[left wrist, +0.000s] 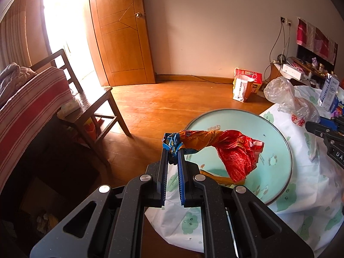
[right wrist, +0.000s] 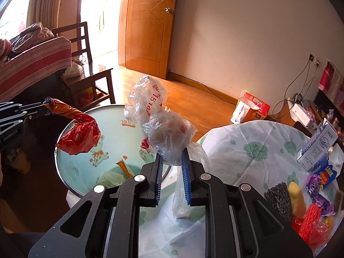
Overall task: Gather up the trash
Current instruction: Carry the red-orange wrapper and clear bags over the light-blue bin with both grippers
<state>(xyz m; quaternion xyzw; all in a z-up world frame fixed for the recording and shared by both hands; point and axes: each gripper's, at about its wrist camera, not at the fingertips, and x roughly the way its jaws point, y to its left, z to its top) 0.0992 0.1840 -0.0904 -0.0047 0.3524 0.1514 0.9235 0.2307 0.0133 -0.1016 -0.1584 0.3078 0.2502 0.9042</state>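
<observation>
Left gripper (left wrist: 173,150) clenched on twisted end of red-orange snack wrapper (left wrist: 234,150), dangling over mint bin (left wrist: 277,150). Right gripper (right wrist: 172,157) pinching crumpled clear plastic bag (right wrist: 167,139) above table edge. Both featherlight, limp, slippery; grip bunched folds.

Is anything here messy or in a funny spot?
Yes. Loose rubbish sits in a heap on the table's right edge: a red net, a purple wrapper and a sponge. Both grippers hold crumpled trash up over the basin: the left a red wrapper, the right a clear bag.
</observation>
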